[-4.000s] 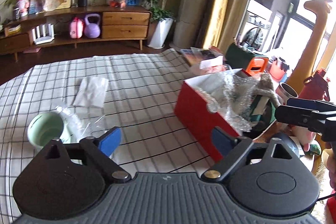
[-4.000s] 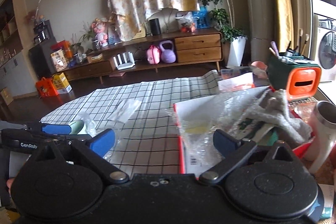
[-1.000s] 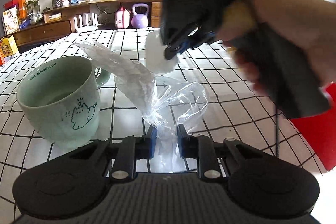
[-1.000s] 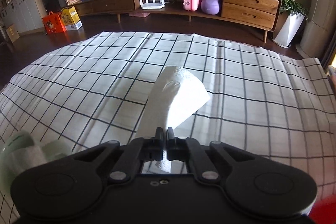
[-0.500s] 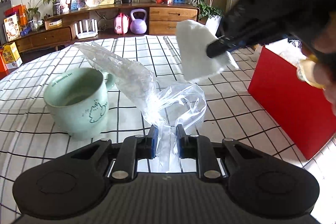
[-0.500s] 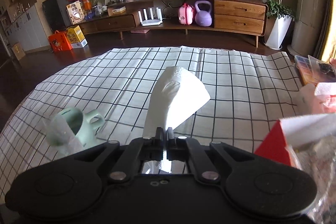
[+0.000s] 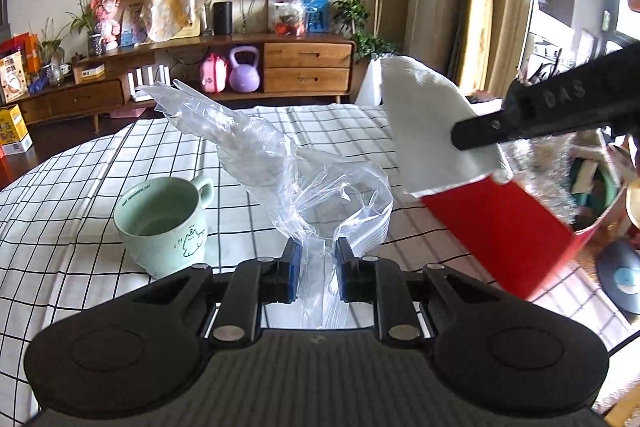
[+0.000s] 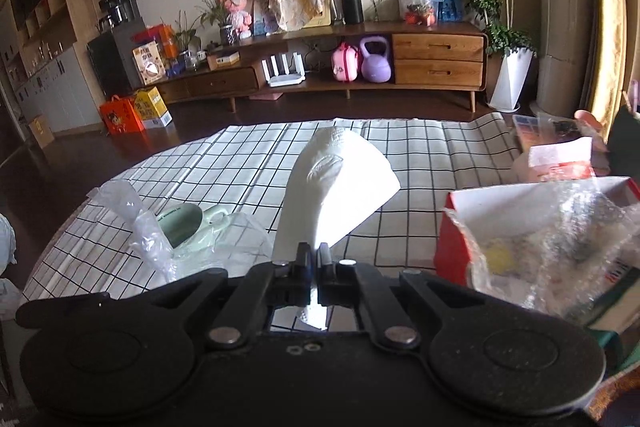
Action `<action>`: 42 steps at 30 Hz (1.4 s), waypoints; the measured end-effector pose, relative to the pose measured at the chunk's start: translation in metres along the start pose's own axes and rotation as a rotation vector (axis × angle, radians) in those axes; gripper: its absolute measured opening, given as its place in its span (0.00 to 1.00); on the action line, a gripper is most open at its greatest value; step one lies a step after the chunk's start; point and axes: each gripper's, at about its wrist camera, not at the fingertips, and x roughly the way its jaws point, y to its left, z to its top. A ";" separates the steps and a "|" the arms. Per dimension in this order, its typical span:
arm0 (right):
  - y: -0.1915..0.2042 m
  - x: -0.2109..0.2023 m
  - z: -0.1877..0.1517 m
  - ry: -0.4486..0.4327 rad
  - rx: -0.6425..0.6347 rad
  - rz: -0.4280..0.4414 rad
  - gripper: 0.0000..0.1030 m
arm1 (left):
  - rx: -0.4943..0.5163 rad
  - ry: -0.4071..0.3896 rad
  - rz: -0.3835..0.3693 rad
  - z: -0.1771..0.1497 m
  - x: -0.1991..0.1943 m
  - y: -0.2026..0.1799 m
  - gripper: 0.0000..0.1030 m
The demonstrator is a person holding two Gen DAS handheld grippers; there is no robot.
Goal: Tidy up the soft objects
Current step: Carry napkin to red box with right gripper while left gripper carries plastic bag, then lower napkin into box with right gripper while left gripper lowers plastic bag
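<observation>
The left gripper [image 7: 313, 269] has its jaws narrow, pinching a clear plastic bag [image 7: 280, 163] lifted above the checked desk [image 7: 80, 179]. The right gripper [image 8: 314, 259] has its jaws fully closed on a white tissue [image 8: 336, 187], held up beside the red box [image 7: 500, 223], which holds crinkled wrap. A green mug [image 7: 162, 223] stands on the desk left of the bag; beyond it the desk lies bare to its far edge.

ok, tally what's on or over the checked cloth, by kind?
Clear plastic bag, in left tongs: 1
White tissue, in right tongs: 1
Green mug: 1
Red box: 1
Total: 4
</observation>
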 end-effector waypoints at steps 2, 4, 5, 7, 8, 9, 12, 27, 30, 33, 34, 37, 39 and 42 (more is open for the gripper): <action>-0.004 -0.013 -0.002 -0.015 0.008 -0.007 0.02 | 0.004 -0.007 -0.014 0.002 -0.008 -0.005 0.17; -0.008 -0.026 -0.007 -0.026 0.016 -0.012 0.02 | 0.011 -0.020 -0.024 0.005 -0.016 -0.011 0.17; -0.010 -0.032 -0.009 -0.033 0.018 -0.020 0.02 | 0.013 -0.025 -0.030 0.006 -0.020 -0.013 0.17; -0.015 -0.042 -0.012 -0.042 0.028 -0.027 0.02 | 0.016 -0.032 -0.046 0.010 -0.025 -0.018 0.17; -0.018 -0.047 -0.014 -0.048 0.033 -0.034 0.02 | 0.021 -0.035 -0.054 0.012 -0.027 -0.021 0.17; -0.021 -0.053 -0.016 -0.054 0.036 -0.040 0.02 | 0.026 -0.037 -0.062 0.015 -0.029 -0.024 0.17; -0.031 -0.067 -0.021 -0.069 0.049 -0.062 0.02 | 0.047 -0.044 -0.094 0.023 -0.033 -0.035 0.17; -0.106 -0.103 -0.049 -0.116 0.166 -0.200 0.02 | 0.148 -0.025 -0.248 0.061 -0.013 -0.114 0.17; -0.126 -0.103 -0.055 -0.119 0.195 -0.227 0.02 | 0.172 -0.007 -0.270 0.066 -0.003 -0.130 0.17; -0.138 -0.101 -0.060 -0.117 0.217 -0.244 0.02 | 0.199 0.018 -0.283 0.072 0.011 -0.145 0.17; -0.142 -0.100 -0.062 -0.115 0.219 -0.249 0.02 | 0.204 0.021 -0.284 0.075 0.016 -0.150 0.17; -0.151 -0.096 -0.066 -0.108 0.222 -0.266 0.02 | 0.215 0.036 -0.294 0.086 0.030 -0.162 0.17; -0.156 -0.095 -0.068 -0.105 0.224 -0.277 0.02 | 0.210 0.048 -0.299 0.095 0.041 -0.170 0.17; -0.163 -0.089 -0.069 -0.099 0.227 -0.285 0.02 | 0.191 0.076 -0.314 0.105 0.059 -0.181 0.17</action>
